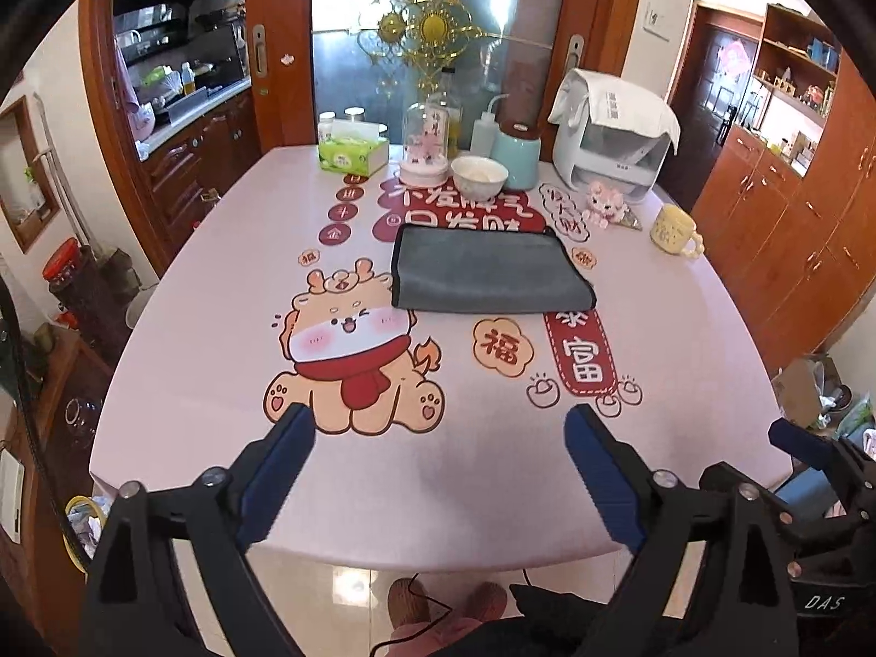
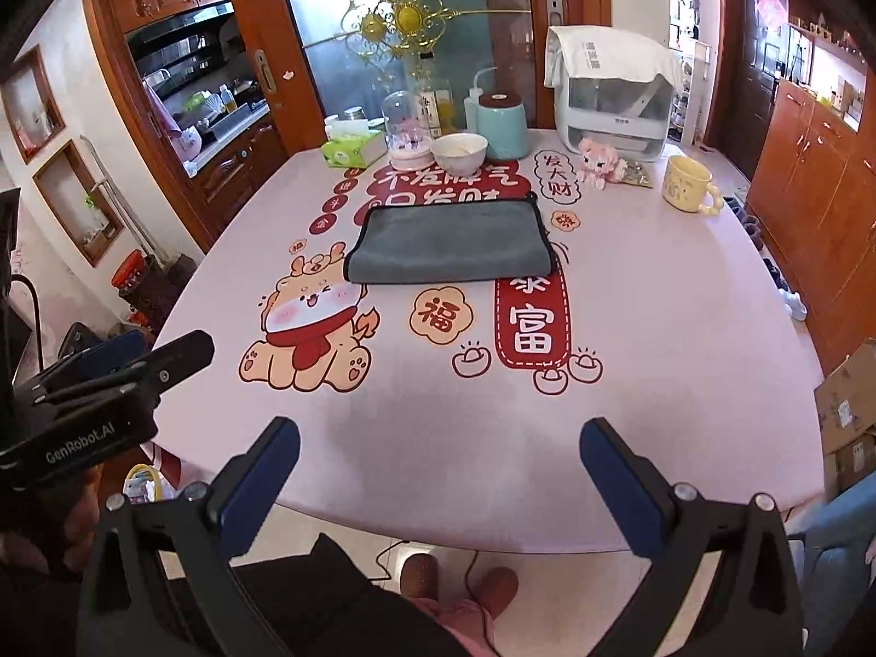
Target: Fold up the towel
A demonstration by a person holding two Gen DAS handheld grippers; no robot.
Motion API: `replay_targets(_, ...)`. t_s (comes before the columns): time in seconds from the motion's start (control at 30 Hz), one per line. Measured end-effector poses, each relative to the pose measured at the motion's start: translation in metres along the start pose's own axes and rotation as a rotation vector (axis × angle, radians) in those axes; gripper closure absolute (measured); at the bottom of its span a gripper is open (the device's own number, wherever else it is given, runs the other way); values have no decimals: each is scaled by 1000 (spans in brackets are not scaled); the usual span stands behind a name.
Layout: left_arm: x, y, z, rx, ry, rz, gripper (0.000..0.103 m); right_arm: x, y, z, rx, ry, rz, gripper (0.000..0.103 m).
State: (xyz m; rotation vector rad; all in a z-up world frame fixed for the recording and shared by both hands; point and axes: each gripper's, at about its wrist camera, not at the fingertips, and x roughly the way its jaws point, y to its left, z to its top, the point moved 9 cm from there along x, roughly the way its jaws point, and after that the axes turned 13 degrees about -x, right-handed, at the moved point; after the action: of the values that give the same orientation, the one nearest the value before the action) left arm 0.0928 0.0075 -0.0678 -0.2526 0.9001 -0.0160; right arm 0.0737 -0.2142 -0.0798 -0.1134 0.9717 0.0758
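Towel [image 1: 489,269]: grey, already folded to a flat rectangle, mid-table [image 1: 219,284] on far side | left gripper [image 1: 438,471]: spread wide, empty, well short | right gripper [image 2: 441,484]: likewise | remaining: possibly another fold, else done
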Motion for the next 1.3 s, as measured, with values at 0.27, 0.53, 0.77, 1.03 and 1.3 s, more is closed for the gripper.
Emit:
replay_targets(0.27, 0, -7, -2, -13, -30, 19, 1, -1, -13, -6, 27, -2, -16, 0)
replay_targets(0.53, 2, -9, 0, -7, -58, 69, 1, -2, -23, -5, 38, -25, -57, 0)
replay_targets(0.77, 0, -9, -1, -8, -79, 101, 1, 0, -26, -5, 47, -38, -61, 0)
replay_targets(1.03, -3, -7, -1, -3, -92, 135, 1, 1, -28, -5, 43, -41, -62, 0)
replay_targets(1.3, -7, -5, -2, -5, -106, 141, 1, 3, -27, -8, 50, -34, -65, 0)
